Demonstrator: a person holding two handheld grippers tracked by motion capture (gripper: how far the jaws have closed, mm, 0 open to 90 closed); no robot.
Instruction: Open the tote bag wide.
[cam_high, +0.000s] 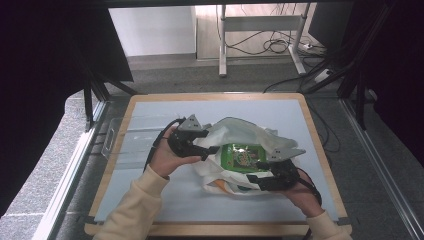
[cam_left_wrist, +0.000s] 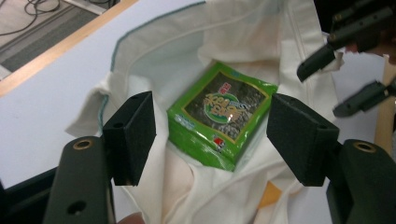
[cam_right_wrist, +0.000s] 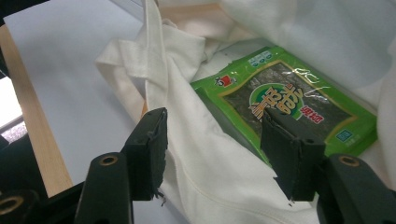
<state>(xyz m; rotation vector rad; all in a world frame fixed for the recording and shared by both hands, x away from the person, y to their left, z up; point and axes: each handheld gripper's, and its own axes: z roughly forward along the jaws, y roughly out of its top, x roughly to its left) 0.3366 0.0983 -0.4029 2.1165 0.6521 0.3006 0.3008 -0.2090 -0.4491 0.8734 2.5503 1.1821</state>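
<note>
Green snack packet (cam_left_wrist: 219, 116) lying flat inside the mouth of the white cloth bag (cam_high: 240, 132), already in, apparently let go. Bag itself slumped on the pale blue table top (cam_high: 150, 107), opening spread around the packet. Left gripper (cam_high: 212, 144) at the bag's left edge, jaws wide, nothing between them. Right gripper (cam_high: 260, 172) at the near right edge, jaws wide too, holding nothing. Probably left: tidying or closing the bag, drawing both grippers clear.
</note>
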